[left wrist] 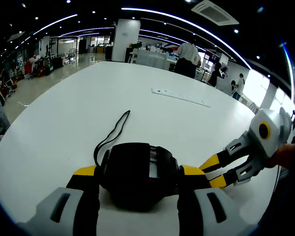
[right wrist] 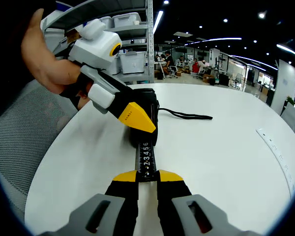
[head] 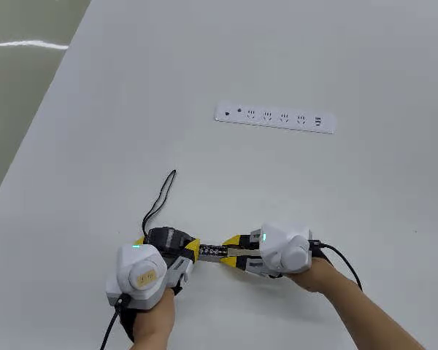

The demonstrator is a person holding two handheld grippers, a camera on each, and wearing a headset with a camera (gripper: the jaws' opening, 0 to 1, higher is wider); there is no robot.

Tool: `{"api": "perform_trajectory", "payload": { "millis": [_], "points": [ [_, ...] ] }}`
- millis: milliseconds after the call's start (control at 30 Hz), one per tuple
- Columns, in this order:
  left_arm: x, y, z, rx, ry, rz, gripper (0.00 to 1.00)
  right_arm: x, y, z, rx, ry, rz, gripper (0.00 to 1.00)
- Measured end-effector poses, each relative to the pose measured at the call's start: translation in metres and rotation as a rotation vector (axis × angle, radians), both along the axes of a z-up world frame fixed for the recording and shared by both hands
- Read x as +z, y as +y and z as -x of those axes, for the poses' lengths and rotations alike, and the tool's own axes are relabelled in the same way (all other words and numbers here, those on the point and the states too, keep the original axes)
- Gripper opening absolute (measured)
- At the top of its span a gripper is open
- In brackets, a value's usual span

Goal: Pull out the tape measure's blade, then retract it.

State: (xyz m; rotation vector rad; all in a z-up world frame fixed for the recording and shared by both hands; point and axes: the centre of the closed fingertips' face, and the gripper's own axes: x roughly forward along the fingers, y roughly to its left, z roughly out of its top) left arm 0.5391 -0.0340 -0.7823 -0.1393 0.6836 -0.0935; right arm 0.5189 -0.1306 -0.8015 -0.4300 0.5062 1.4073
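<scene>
- Head view: a black tape measure (head: 169, 240) lies on the near part of a white table (head: 95, 146), slightly left of centre.
- The left gripper (head: 168, 245) is clamped on the tape measure's case. One yellow-tipped jaw presses each side.
- Left gripper view: the case (left wrist: 137, 174) sits squarely between the two jaws and touches both.
- The blade (head: 213, 252) runs a short way out of the case to the right, and lies low over the table.
- The right gripper (head: 230, 251) is closed on the blade, its jaws meeting on the far end of the drawn-out stretch.
- Right gripper view: the jaws pinch the blade (right wrist: 145, 157) just short of the numerals 2 to 6, and the case (right wrist: 151, 105) lies beyond.
- A black wrist strap (head: 159, 197) trails from the case across the table toward the far side, in a loose loop.
- A white power strip (head: 275, 117) lies flat on the far side of the table, well apart from the tape measure and right of centre.
- Each gripper is held in one hand, and both hands are at the near edge.
</scene>
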Motion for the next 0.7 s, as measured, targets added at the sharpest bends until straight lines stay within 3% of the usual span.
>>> {"api": "perform_trajectory", "payload": {
  "millis": [700],
  "points": [
    [0.000, 0.002, -0.001, -0.001, 0.005, 0.012, 0.61, 0.000, 0.011, -0.002, 0.002, -0.001, 0.004, 0.13]
  ]
}}
